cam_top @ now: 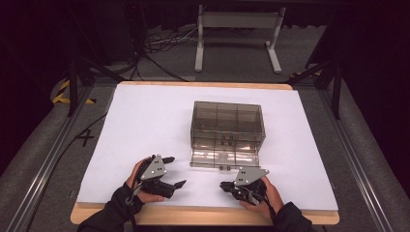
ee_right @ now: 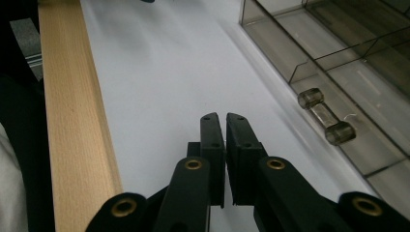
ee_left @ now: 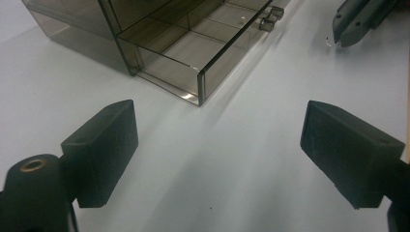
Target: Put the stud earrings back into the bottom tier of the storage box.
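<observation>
- High view: white table carries a smoky clear drawer box at its middle, bottom drawer pulled out.
- Left gripper, near the box's front-left, jaws spread wide, empty.
- Right gripper, just before the drawer, jaws closed together, holding nothing.

I see a worktop with a pale wooden edge, most of it covered by a white sheet that leaves a strip of wood bare along the near side and at the far edge. On the sheet, a little right of the middle, stands a smoky clear plastic drawer box. Its bottom drawer is pulled out toward me and rests over the sheet, divided into compartments, with a small clear handle on its front. The rest of the sheet around the box lies flat and white.
</observation>
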Available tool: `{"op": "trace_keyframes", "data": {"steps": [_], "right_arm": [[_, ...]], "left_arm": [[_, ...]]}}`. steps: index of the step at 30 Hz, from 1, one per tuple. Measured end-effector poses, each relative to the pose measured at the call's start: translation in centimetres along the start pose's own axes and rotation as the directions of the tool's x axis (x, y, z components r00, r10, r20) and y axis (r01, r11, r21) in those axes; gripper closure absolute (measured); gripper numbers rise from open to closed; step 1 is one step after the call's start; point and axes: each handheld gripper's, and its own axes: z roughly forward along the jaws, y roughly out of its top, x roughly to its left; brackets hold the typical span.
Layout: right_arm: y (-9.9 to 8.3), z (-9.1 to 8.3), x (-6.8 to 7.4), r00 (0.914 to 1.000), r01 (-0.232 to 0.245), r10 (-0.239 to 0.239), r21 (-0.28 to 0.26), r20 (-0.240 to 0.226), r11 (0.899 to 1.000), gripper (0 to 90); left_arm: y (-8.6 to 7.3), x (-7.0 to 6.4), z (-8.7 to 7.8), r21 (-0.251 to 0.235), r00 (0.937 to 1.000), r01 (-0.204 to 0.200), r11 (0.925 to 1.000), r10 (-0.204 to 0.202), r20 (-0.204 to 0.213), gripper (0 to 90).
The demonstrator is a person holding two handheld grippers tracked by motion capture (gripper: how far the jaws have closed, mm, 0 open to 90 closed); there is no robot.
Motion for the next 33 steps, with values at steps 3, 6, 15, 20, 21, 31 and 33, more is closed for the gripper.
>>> {"op": "trace_keyframes", "data": {"steps": [3, 6, 15, 20, 21, 31, 33], "right_arm": [[0.2, -0.3, -0.1, 1.0000, 0.001, -0.001, -0.005, 0.007, 1.000, 86.5], [0.4, -0.7, -0.2, 0.9998, 0.005, -0.004, -0.016, 0.020, 1.000, 86.5], [0.7, -2.0, -1.0, 0.9983, -0.011, 0.015, -0.059, 0.057, 0.998, 86.5], [0.8, -2.5, -1.2, 0.9974, -0.010, 0.015, -0.067, 0.071, 0.998, 86.5], [0.8, -2.6, -1.3, 0.9972, -0.009, 0.015, -0.071, 0.073, 0.997, 86.5], [0.9, -3.6, -2.4, 0.9924, -0.021, 0.031, -0.088, 0.119, 0.996, 86.5], [0.9, -3.8, -2.7, 0.9914, -0.023, 0.035, -0.091, 0.126, 0.996, 86.5]], "left_arm": [[0.0, 0.0, 0.0, 0.002, 1.0000, 0.000, 1.0000, 0.000, -0.002, 14.1], [0.0, 0.0, 0.0, 0.000, 1.0000, 0.002, 1.0000, -0.002, -0.003, 14.2], [0.0, 0.0, 0.0, 0.000, 1.0000, 0.001, 1.0000, -0.001, -0.004, 14.4], [0.0, 0.0, 0.0, 0.005, 1.0000, -0.003, 1.0000, 0.003, -0.006, 14.4], [0.0, 0.0, 0.0, 0.005, 1.0000, -0.001, 1.0000, 0.001, -0.006, 14.4], [0.0, 0.0, 0.1, 0.009, 1.0000, -0.008, 0.9999, 0.008, -0.005, 14.8], [0.0, 0.0, 0.1, 0.010, 1.0000, -0.007, 0.9999, 0.007, -0.007, 14.8]]}}
